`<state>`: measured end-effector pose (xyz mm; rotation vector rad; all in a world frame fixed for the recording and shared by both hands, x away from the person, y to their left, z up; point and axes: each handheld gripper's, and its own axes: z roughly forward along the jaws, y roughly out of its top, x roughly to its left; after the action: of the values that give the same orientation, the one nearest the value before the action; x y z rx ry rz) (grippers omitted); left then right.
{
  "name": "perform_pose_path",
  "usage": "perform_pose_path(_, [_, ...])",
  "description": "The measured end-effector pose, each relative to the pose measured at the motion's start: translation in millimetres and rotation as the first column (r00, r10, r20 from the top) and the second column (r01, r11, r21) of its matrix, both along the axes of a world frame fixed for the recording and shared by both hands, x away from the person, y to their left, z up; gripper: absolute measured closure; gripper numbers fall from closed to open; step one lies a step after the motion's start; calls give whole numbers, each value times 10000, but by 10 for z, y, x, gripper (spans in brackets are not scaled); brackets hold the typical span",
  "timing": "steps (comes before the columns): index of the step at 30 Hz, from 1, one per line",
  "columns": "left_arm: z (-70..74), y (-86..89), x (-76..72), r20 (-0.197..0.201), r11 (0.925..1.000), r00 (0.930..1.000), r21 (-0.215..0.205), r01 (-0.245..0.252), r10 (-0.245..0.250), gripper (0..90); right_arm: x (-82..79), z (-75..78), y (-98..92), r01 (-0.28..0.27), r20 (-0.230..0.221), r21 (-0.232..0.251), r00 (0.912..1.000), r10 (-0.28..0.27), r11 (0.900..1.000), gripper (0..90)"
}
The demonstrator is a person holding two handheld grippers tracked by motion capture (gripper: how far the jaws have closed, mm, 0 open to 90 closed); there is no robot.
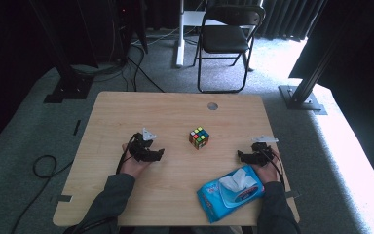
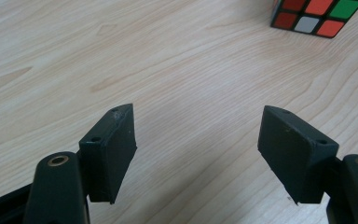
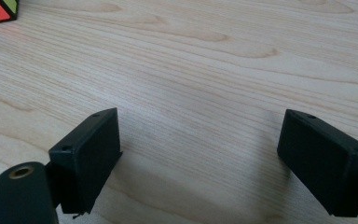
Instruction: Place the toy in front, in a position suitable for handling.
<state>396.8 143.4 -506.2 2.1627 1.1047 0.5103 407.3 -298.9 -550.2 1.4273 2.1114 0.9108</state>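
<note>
Both grippers hang empty and spread wide on either side of the multicoloured plastic puzzle cube.

The cube sits upright on the pale wooden table; the left gripper is to its left and slightly nearer the person, the right gripper to its right, beside the blue wet-wipe packet that lies nearer the person than the cube. To grasp well, I judge a gripper should approach level, straddle two opposite flat faces squarely, and close gently without nudging the cube askew.
</note>
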Motion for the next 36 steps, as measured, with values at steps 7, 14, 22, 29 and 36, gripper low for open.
perform_pose_path(7, [42,-110,28,90,9998,9997,45,205,-205,277,0,0,0,0,0,2,10000,0,10000,129])
perform_pose_path(14, [96,-213,57,243,9992,9990,75,386,-388,269,0,0,0,0,-1,-1,10000,0,10000,129])
perform_pose_path(22, [149,-326,91,337,9975,9970,137,688,-693,261,0,1,-1,-2,-7,-5,10000,2,10000,129])
perform_pose_path(29, [204,-451,112,490,9952,9940,136,968,-973,259,0,1,0,0,-7,0,10000,0,10000,129])
perform_pose_path(36, [256,-530,130,556,9928,9912,101,1197,-1200,255,0,1,0,2,-7,-1,10000,-2,10000,129])
